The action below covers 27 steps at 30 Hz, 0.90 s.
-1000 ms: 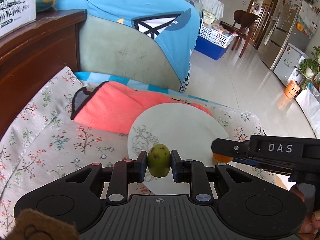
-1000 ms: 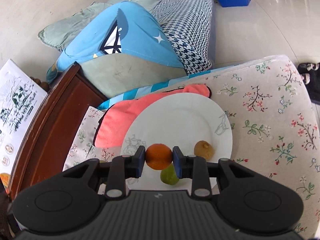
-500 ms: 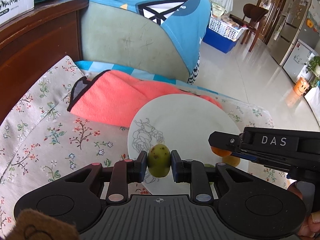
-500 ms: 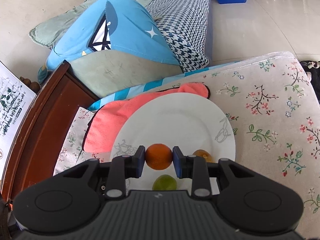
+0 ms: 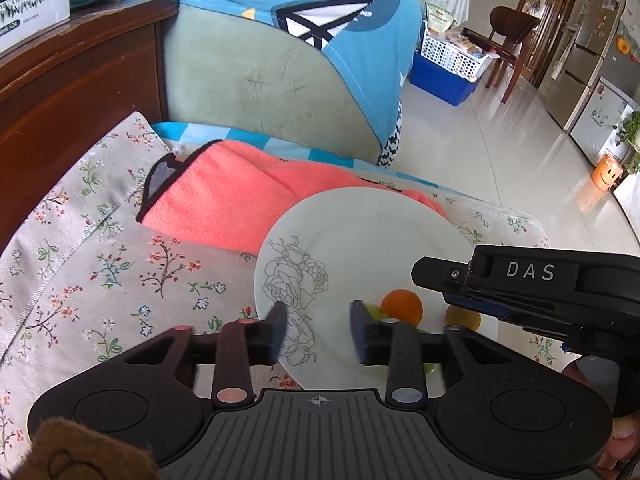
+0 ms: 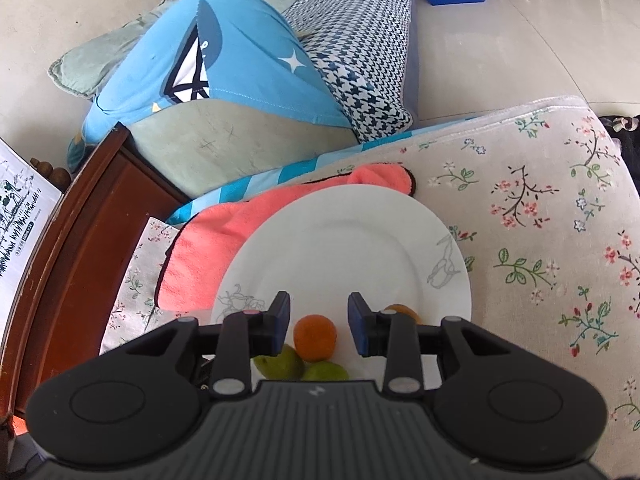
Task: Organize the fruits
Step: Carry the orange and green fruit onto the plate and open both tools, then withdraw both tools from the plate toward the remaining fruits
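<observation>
A white plate with a drawn rose lies on the floral cushion, partly over a coral towel; it also shows in the right wrist view. My left gripper is open and empty over the plate's near edge. My right gripper is open, with an orange lying on the plate between its fingers. Two green fruits lie just below the orange. A brownish-yellow fruit lies to the right. In the left wrist view the orange and the yellow fruit sit under the right gripper's body.
A coral towel lies under the plate's far side. A dark wooden armrest runs along the left. A green cushion with a blue cover stands behind. The cushion's right edge drops to tiled floor.
Both grippers have opened. The left let go of the green fruit and the right let go of the orange; both fruits now lie on the plate's near part.
</observation>
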Motion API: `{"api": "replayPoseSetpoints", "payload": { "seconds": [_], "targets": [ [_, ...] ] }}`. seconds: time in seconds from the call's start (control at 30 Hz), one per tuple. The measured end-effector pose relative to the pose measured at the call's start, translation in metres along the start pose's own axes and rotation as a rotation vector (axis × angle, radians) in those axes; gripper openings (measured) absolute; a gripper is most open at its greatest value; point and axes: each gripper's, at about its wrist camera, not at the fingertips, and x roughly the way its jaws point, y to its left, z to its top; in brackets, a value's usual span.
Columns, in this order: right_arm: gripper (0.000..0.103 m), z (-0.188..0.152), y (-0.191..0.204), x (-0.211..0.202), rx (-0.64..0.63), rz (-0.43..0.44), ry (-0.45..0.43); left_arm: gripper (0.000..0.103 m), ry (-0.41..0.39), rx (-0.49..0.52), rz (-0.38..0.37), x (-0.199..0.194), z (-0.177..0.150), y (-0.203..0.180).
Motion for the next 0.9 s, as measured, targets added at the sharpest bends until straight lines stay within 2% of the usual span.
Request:
{"api": "replayPoseSetpoints", "payload": {
  "seconds": [0.03, 0.17, 0.23, 0.43, 0.6, 0.9],
  "targets": [
    [0.037, 0.000, 0.000, -0.001, -0.003, 0.003, -0.002, 0.049, -0.006, 0.001, 0.007, -0.002, 0.001, 0.000],
    [0.049, 0.001, 0.003, -0.008, -0.011, 0.005, -0.014, 0.058, -0.018, -0.006, 0.019, -0.011, 0.005, 0.003],
    [0.057, 0.001, 0.004, -0.012, -0.009, 0.006, -0.016, 0.061, -0.016, -0.020, 0.024, -0.015, 0.008, 0.007],
    [0.065, -0.005, 0.012, -0.032, -0.068, -0.010, -0.039, 0.062, -0.037, -0.004, 0.060, -0.033, 0.009, 0.018],
    [0.066, -0.018, 0.023, -0.045, -0.155, -0.037, -0.049, 0.064, -0.044, -0.032, 0.056, -0.050, 0.001, 0.033],
    [0.066, -0.051, 0.026, -0.071, -0.169, -0.025, -0.012, 0.066, -0.023, -0.081, 0.034, -0.074, -0.029, 0.056]
  ]
}}
